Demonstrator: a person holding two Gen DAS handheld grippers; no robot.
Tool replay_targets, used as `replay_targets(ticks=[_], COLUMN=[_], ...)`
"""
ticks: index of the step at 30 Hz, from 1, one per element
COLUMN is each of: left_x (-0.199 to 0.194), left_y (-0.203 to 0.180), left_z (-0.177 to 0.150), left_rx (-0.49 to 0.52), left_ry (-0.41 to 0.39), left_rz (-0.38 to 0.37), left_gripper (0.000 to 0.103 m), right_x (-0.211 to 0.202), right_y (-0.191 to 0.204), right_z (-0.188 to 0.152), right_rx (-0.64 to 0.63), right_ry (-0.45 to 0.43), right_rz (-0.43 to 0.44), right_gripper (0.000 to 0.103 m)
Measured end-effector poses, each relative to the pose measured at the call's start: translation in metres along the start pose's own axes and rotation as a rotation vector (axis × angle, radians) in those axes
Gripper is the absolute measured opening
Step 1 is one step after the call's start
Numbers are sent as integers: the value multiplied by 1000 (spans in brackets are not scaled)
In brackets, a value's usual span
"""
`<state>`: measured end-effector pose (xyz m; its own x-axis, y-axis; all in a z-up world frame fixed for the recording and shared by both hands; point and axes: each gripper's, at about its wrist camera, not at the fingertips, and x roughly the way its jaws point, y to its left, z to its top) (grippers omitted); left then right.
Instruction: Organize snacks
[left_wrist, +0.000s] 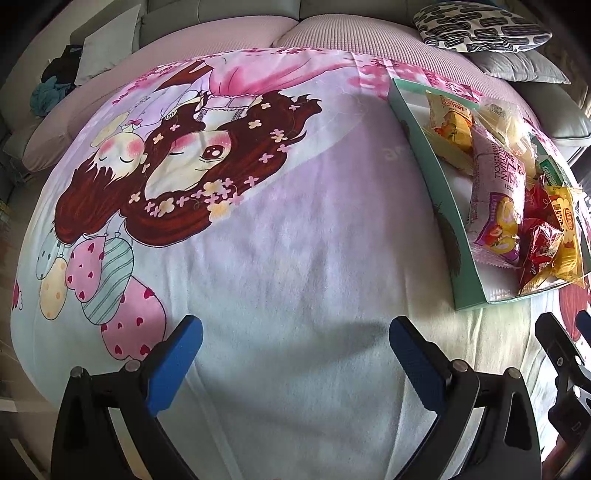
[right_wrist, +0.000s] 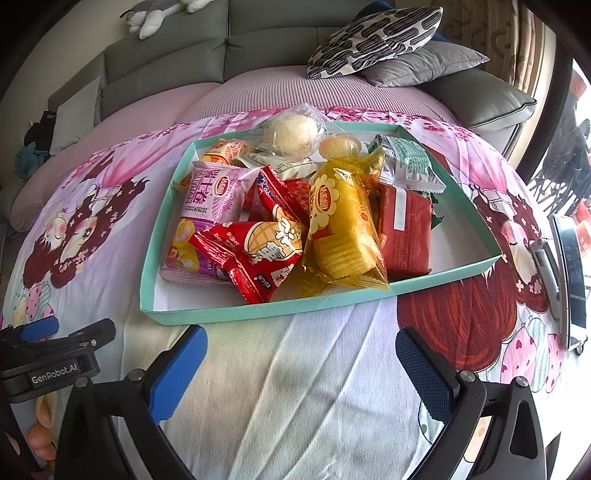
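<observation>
Both hand-held grippers, left (left_wrist: 295, 354) and right (right_wrist: 301, 363), spread wide and empty, teal snack tray (right_wrist: 236, 314) just beyond the right.

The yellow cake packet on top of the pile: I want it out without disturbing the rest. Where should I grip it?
Probably the crimped near corner of the yellow cake packet, approached from the tray's near side with the open right gripper; it lies topmost, overhanging the rim.
</observation>
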<state>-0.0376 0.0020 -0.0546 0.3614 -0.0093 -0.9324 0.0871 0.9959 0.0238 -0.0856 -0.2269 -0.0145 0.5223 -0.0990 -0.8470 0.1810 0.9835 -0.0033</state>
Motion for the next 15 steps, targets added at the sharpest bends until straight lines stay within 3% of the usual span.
replay_targets(ticks=[15], left_x=[0], left_y=[0], left_z=[0], left_rx=[-2], left_ry=[3], left_rz=[0], left_gripper=[101], right_x=[0], right_y=[0], right_z=[0], right_rx=[0], right_ry=[0], right_rz=[0], right_gripper=[103])
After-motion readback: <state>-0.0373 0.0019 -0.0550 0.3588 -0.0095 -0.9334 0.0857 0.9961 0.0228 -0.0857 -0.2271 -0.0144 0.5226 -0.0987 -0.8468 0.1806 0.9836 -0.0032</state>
